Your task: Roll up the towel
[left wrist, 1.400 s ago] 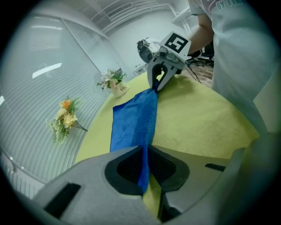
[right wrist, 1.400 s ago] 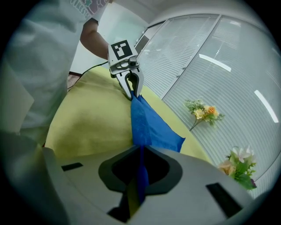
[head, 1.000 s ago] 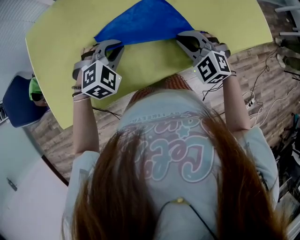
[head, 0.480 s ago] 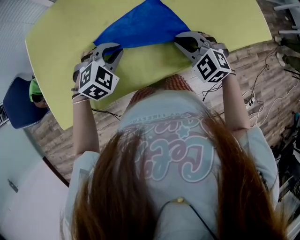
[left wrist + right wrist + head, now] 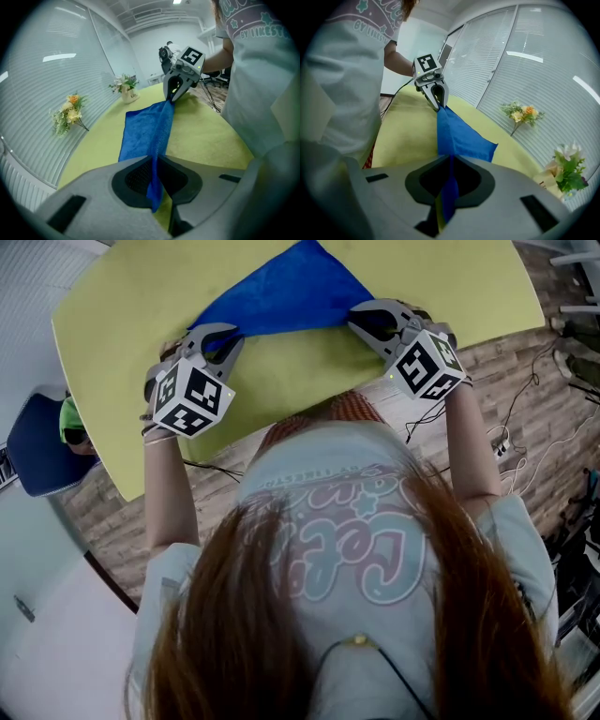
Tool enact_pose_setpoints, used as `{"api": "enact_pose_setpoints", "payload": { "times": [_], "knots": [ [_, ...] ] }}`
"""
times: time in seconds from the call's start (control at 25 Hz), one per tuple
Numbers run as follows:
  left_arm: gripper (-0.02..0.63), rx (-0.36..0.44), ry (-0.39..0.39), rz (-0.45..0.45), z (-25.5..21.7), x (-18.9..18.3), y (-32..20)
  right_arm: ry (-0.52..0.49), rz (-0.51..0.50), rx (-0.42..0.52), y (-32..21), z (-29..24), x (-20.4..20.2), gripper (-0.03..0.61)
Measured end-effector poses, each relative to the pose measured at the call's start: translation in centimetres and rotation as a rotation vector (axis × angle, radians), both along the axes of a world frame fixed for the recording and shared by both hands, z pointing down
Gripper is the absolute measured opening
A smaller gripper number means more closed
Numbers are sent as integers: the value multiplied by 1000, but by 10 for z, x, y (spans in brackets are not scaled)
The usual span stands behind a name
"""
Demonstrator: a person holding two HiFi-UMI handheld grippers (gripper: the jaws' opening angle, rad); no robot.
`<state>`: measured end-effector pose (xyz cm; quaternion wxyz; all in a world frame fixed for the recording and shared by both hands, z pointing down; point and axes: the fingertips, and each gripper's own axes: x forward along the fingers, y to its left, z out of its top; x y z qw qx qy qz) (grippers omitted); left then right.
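Under both pairs of jaws spreads a yellow-green table (image 5: 122, 306), its curved near edge running just below the grippers and the person's chest. Beyond that edge shows a brick-patterned floor (image 5: 506, 362) with loose cables (image 5: 525, 399), and a blue chair (image 5: 37, 451) stands off to the left gripper's side. Past the far side of the table, well ahead of the jaws, slatted blinds (image 5: 51, 79) line the wall; a spray of orange flowers (image 5: 70, 110) and a small vase of pale flowers (image 5: 125, 89) sit at that far edge. The left gripper (image 5: 223, 337) has its jaws pressed together on one near corner of the blue towel (image 5: 281, 292), with a short tip of cloth poking back through the pads. The right gripper (image 5: 361, 322) is clamped the same way on the other near corner. Between the two sets of jaws the towel's near edge runs taut and raised off the table, straight from one grip to the other. From that edge the rest of the cloth slopes away ahead of the jaws and lies flat on the table, its far corner pointing toward the blinds.
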<state>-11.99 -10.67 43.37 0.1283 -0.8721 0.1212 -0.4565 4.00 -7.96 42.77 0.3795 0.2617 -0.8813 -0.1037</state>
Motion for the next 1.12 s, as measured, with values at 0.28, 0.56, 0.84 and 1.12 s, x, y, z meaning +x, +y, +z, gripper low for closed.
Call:
{"api": "enact_pose_setpoints", "payload": {
  "times": [0.28,0.56,0.84,1.12],
  "knots": [
    [37,14,-6,-4,1,0,-11,0,3,8,-12,-1,1,37],
    [37,29,-6,-7,1,1,-22,-7,13,2,-21,-1,3,46],
    [37,35,-19,-2,1,3,-28,-5,23,9,-29,0,6,60],
    [38,39,-28,-7,2,5,-35,-6,29,10,-37,0,11,84]
  ]
}}
